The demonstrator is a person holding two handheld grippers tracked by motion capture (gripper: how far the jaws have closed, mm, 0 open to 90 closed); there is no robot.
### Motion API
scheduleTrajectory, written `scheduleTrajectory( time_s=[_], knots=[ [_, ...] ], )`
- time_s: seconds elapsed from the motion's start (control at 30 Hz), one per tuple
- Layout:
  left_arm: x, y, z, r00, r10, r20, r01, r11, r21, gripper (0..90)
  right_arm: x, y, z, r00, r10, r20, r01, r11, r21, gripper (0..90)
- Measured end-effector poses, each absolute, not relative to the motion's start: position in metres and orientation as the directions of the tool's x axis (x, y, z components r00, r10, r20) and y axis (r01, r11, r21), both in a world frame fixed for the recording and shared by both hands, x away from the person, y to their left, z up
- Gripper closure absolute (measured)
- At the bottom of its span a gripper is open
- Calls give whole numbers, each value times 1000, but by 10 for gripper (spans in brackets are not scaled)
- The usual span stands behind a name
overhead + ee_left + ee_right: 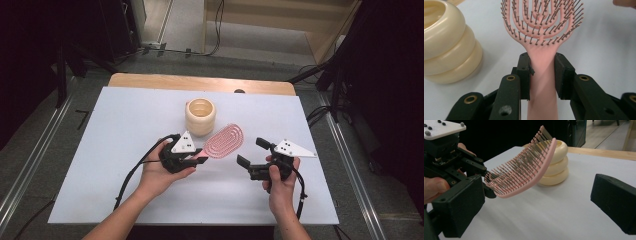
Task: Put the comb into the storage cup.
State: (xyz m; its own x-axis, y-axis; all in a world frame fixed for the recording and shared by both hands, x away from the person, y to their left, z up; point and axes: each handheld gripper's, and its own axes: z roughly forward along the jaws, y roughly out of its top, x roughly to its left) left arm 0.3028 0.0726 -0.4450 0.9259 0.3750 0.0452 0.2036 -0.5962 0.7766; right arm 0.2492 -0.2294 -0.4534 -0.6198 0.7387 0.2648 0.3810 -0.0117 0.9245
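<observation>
A light, stiff pink hairbrush (541, 30) is clamped by its smooth handle in the left gripper (192, 161), while the right gripper (252, 151) is held wide open and empty to its right.

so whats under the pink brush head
Bare white table; the hairbrush head hangs tilted above it, held by the left claw. The cream cup stands beside it.

A white-topped table (125, 150) (wooden far edge) bears 1 cream ribbed cup (200, 116).
</observation>
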Motion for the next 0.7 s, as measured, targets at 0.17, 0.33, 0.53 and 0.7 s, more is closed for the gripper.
scheduleTrajectory(
  time_s=[0.17,0.33,0.53,0.7],
  knots=[
    [300,70,-445,918,391,62,192,-576,794,702,254,-222,-449,-624,718,309,394,-53,917,0],
    [298,67,-448,913,404,55,197,-556,807,701,259,-211,-445,-598,726,340,421,-77,904,0],
    [296,66,-449,902,429,53,197,-517,833,701,267,-198,-439,-585,716,380,450,-102,887,0],
    [291,63,-447,893,444,70,179,-493,851,701,275,-193,-437,-531,719,449,495,-167,853,81]
  ],
)
